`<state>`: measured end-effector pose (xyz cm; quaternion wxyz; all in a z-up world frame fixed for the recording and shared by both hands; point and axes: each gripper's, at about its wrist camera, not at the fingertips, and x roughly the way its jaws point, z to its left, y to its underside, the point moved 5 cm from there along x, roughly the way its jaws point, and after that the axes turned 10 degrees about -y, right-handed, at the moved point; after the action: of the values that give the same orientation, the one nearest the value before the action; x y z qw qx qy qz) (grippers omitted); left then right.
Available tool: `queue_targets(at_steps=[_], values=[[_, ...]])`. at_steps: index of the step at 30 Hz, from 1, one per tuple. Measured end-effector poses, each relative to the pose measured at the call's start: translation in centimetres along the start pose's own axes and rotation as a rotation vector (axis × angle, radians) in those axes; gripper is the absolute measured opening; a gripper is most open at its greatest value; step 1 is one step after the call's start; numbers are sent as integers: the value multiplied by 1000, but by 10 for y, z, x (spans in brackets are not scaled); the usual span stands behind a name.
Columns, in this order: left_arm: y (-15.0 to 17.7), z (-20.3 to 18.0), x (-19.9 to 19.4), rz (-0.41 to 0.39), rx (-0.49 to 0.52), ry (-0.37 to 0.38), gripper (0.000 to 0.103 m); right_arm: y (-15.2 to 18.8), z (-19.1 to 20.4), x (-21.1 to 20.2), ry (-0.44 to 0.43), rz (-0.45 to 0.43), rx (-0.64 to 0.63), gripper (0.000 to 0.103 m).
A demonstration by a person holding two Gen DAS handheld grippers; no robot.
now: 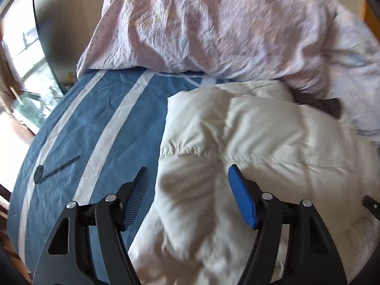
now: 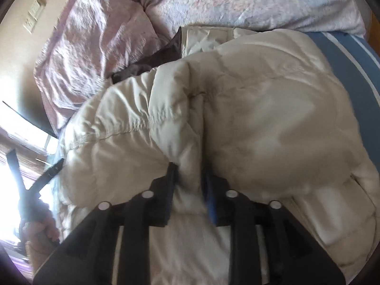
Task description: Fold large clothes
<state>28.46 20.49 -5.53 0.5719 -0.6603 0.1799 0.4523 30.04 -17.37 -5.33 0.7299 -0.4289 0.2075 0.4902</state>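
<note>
The right tongs (image 2: 190,178) clench a fold of the cream puffy quilted jacket (image 2: 249,118) on the blue white-striped bed (image 1: 95,118), while the released left tongs (image 1: 188,178) straddle its edge beside bare sheet.

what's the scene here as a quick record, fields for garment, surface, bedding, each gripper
garment: cream puffer jacket, bunched, dark lining showing
surface: blue sheet with white stripes
bedding: pinkish duvet beyond the jacket
left gripper: open, jaws straddling the jacket's edge, not pinching
right gripper: closed on a fold of the jacket
</note>
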Motion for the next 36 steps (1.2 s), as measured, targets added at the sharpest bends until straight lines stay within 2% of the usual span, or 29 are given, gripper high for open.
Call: queue_targets(at_steps=[2, 4, 8, 12, 16, 20, 23, 27, 32, 36], values=[[7, 9, -19, -19, -5, 64, 81, 8, -1, -35, -44, -54, -31, 52], [20, 26, -42, -43, -15, 120, 84, 15, -6, -62, -45, -94, -51, 60], [46, 53, -67, -35, -30, 197, 86, 34, -39, -120, -20, -134, -44, 70], [82, 82, -80, 25, -73, 271, 87, 54, -76, -156, -9, -135, 13, 72], [113, 104, -83, 82, -91, 280, 87, 78, -116, -182, -20, -107, 91, 72], [136, 111, -87, 133, -98, 325, 87, 97, -145, -190, -36, -64, 152, 72], [150, 105, -93, 155, -67, 362, 87, 111, -161, -193, -37, -22, 175, 72], [166, 99, -94, 189, -41, 390, 87, 127, -176, -190, -73, 22, 218, 72], [180, 96, -91, 237, -94, 477, 81, 138, -178, -183, -129, 53, 222, 72], [189, 90, -92, 261, -109, 515, 78, 142, -177, -177, -146, 78, 217, 72]])
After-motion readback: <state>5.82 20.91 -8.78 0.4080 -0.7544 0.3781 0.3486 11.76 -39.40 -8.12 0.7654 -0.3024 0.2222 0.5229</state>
